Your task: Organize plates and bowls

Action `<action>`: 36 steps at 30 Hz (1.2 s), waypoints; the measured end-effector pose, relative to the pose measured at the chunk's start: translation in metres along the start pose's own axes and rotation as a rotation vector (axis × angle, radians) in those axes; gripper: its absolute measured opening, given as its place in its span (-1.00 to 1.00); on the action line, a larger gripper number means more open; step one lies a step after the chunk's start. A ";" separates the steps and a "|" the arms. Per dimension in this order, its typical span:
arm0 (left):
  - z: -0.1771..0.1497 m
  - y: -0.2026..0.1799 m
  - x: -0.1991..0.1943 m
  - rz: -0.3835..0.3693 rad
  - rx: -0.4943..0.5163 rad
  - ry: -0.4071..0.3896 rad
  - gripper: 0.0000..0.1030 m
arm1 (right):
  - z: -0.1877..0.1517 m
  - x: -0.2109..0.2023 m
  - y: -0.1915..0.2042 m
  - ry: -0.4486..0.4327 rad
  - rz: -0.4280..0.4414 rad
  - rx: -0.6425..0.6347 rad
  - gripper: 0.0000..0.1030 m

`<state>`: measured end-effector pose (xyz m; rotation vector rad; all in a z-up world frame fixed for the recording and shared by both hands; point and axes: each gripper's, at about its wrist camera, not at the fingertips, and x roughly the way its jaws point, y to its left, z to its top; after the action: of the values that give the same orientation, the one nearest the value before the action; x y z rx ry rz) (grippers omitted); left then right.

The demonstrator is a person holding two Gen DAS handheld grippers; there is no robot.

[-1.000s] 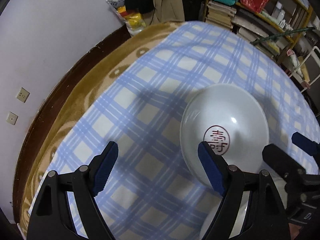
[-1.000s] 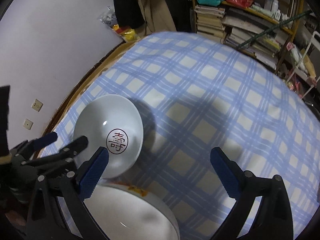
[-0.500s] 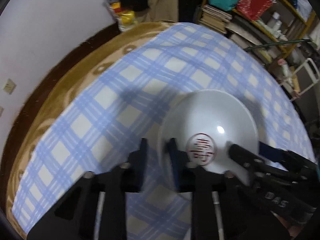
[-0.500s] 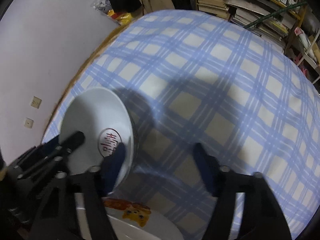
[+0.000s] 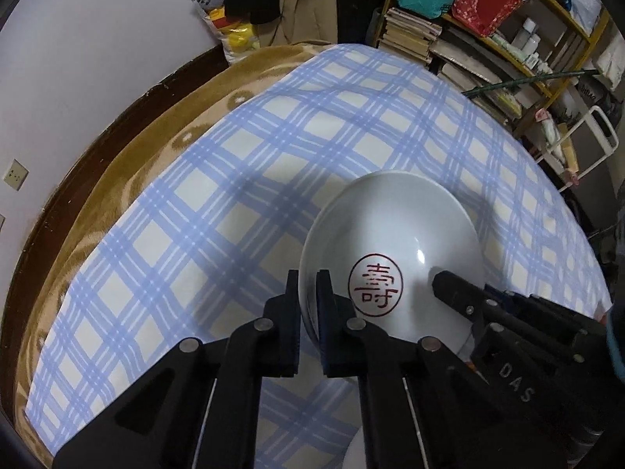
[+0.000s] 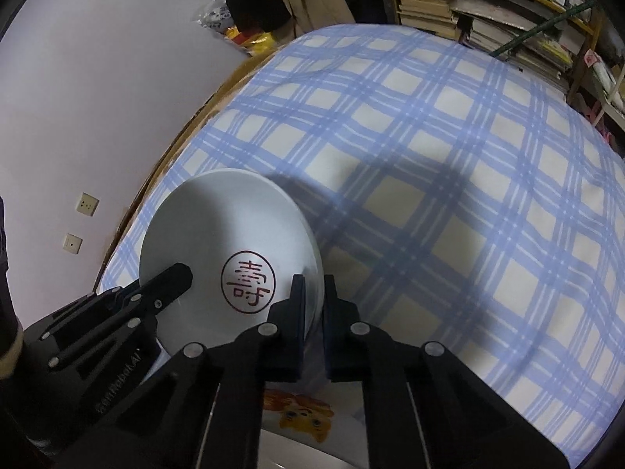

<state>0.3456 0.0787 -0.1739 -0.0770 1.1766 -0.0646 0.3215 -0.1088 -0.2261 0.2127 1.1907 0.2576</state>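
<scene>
White bowl (image 5: 390, 250) on checked cloth (image 5: 218, 203), rim pinched both sides: left gripper (image 5: 308, 293) and right gripper (image 6: 313, 293), fingers just closed on it; grasp step done; next: level lift onto plate (image 6: 297, 422).

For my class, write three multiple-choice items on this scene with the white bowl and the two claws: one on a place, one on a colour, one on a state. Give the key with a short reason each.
1. Where does the left claw grip the white bowl?
A. on its rim
B. on the red mark in its middle
C. nowhere, it hangs above the cloth

2. What colour is the round mark inside the bowl?
A. green
B. red
C. black

3. How does the right claw stand?
A. wide open beside the bowl
B. shut on the bowl's rim
C. shut on the checked cloth

Key: 1 A, its two fingers close over the rim edge. 2 B, the ring and character are red on white. 3 B, the rim sits pinched between its closed fingers, opposite the left claw.
</scene>
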 end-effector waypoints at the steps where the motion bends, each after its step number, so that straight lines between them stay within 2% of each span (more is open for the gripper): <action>1: 0.001 -0.001 -0.002 -0.005 0.004 -0.008 -0.85 | 0.000 -0.001 -0.001 -0.007 0.006 0.003 -0.83; 6: 0.004 -0.006 -0.012 -0.012 0.014 -0.036 -0.85 | 0.001 -0.008 -0.005 -0.028 0.020 0.019 -0.82; 20: 0.002 -0.006 -0.055 -0.031 -0.003 -0.116 -0.83 | 0.003 -0.055 0.012 -0.132 0.026 -0.042 -0.82; 26: -0.013 -0.015 -0.071 -0.021 0.048 -0.117 -0.81 | -0.009 -0.077 0.014 -0.146 0.019 -0.058 -0.82; 31: -0.029 -0.024 -0.081 -0.010 0.063 -0.116 -0.80 | -0.027 -0.092 0.017 -0.174 -0.032 -0.094 -0.82; 36: -0.043 -0.026 -0.094 -0.021 0.068 -0.118 -0.80 | -0.041 -0.107 0.016 -0.191 -0.014 -0.086 -0.81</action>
<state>0.2692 0.0598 -0.1013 -0.0328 1.0551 -0.1171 0.2445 -0.1258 -0.1416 0.1496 0.9898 0.2696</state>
